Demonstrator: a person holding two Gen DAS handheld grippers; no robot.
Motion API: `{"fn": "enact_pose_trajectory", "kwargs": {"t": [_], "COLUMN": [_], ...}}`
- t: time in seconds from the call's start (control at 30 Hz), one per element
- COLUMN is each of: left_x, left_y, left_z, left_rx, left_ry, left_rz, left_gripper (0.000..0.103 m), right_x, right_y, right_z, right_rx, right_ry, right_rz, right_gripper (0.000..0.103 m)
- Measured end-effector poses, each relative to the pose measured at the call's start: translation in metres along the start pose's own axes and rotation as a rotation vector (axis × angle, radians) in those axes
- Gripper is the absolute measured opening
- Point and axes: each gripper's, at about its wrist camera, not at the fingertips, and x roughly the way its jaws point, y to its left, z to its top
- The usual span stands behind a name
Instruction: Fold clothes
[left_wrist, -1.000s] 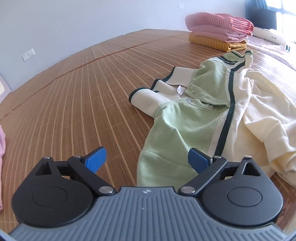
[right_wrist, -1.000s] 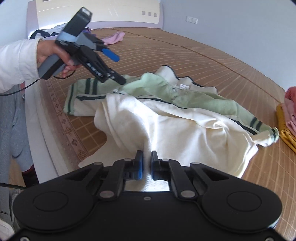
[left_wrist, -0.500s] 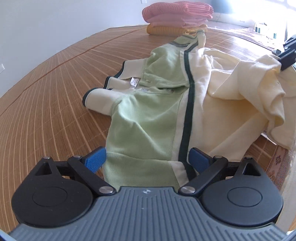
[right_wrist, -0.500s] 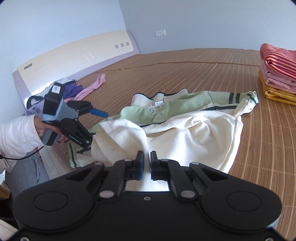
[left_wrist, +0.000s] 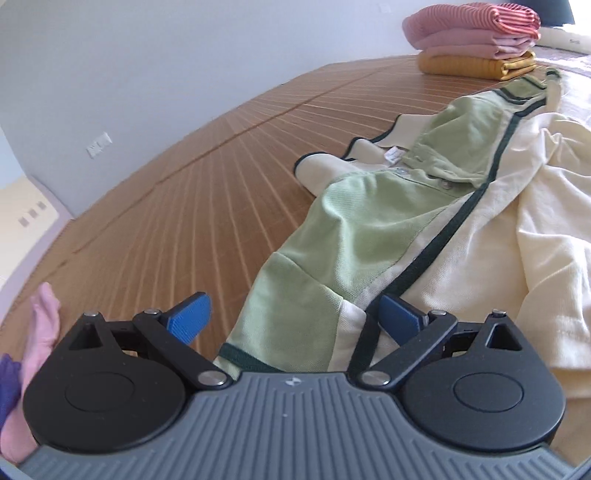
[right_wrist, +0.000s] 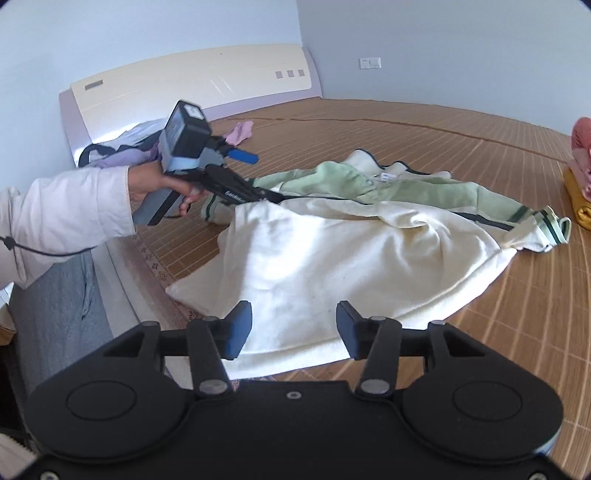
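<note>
A green and cream polo shirt (left_wrist: 373, 229) with dark green stripes lies crumpled on the bamboo mat (left_wrist: 192, 206). In the left wrist view its green sleeve runs between the spread blue pads (left_wrist: 188, 317) of my open left gripper (left_wrist: 295, 317); nothing is clamped. The right wrist view shows the shirt's cream body (right_wrist: 332, 266) spread out, with its hem lying just under my open right gripper (right_wrist: 293, 328). There a hand holds the left gripper (right_wrist: 266, 177) at the shirt's left sleeve, its lower finger at the edge of the cream cloth.
A stack of folded pink and mustard clothes (left_wrist: 476, 40) sits at the far end of the mat. A pink garment (left_wrist: 40, 332) and a loose pile of clothes (right_wrist: 122, 147) lie by the headboard (right_wrist: 184, 85). The bed edge (right_wrist: 122, 273) drops off at the left.
My right gripper has opened and let go of the cream hem, which now lies on the mat. The left gripper swung over the green sleeve and stayed open.
</note>
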Motion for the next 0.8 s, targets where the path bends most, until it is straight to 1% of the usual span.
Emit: {"fn": "enact_pose_trajectory", "kwargs": {"t": [0.07,0.1,0.13,0.2,0.27,0.3,0.37,0.4,0.43,0.47,0.5,0.53,0.57,0.63,0.67,0.7,0.8], "left_x": [0.0,-0.003,-0.007,-0.014,-0.017,-0.016,-0.01,-0.006,-0.003,-0.001,0.002,0.005,0.006,0.009,0.011,0.014,0.022], "left_y": [0.006,0.008,0.01,0.014,0.018,0.02,0.023,0.024,0.023,0.023,0.023,0.023,0.024,0.024,0.023,0.022,0.019], "left_z": [0.006,0.008,0.01,0.011,0.011,0.009,0.005,0.003,0.0,-0.003,-0.005,-0.007,-0.007,-0.007,-0.007,-0.006,-0.001], "left_rx": [-0.027,-0.045,-0.058,-0.077,-0.114,-0.143,-0.194,-0.209,-0.209,-0.209,-0.21,-0.213,-0.222,-0.212,-0.197,-0.183,-0.144], "left_ry": [0.02,0.019,0.007,-0.015,-0.015,-0.007,0.029,0.045,0.05,0.056,0.062,0.066,0.068,0.06,0.049,0.038,0.012], "left_rz": [-0.006,-0.007,-0.008,-0.029,-0.065,-0.091,-0.139,-0.153,-0.151,-0.149,-0.147,-0.144,-0.138,-0.125,-0.111,-0.089,-0.024], "left_gripper": [0.1,0.099,0.099,0.099,0.099,0.099,0.099,0.099,0.099,0.1,0.1,0.1,0.1,0.1,0.101,0.101,0.101], "right_x": [0.016,0.023,0.029,0.042,0.053,0.055,0.058,0.057,0.054,0.05,0.043,0.034,0.024,0.006,-0.003,-0.011,-0.019], "right_y": [0.02,0.029,0.037,0.05,0.058,0.057,0.054,0.049,0.044,0.034,0.026,0.02,0.015,0.005,-0.001,-0.005,-0.016], "right_z": [0.001,0.002,0.002,0.003,0.002,0.001,0.0,0.0,0.001,0.002,0.003,0.003,0.003,-0.001,-0.005,-0.009,-0.02], "right_rx": [-0.043,-0.057,-0.068,-0.087,-0.127,-0.14,-0.165,-0.151,-0.135,-0.109,-0.09,-0.09,-0.112,-0.151,-0.147,-0.145,-0.136], "right_ry": [0.012,0.011,0.013,0.035,0.07,0.086,0.119,0.133,0.145,0.16,0.165,0.166,0.179,0.209,0.228,0.242,0.277], "right_rz": [0.014,0.023,0.035,0.048,0.021,0.012,-0.003,-0.005,0.0,0.021,0.021,-0.003,-0.033,-0.048,-0.066,-0.101,-0.158], "right_gripper": [0.055,0.058,0.063,0.068,0.068,0.064,0.053,0.033,0.018,0.016,0.013,0.011,0.005,0.005,0.005,0.005,0.005]}}
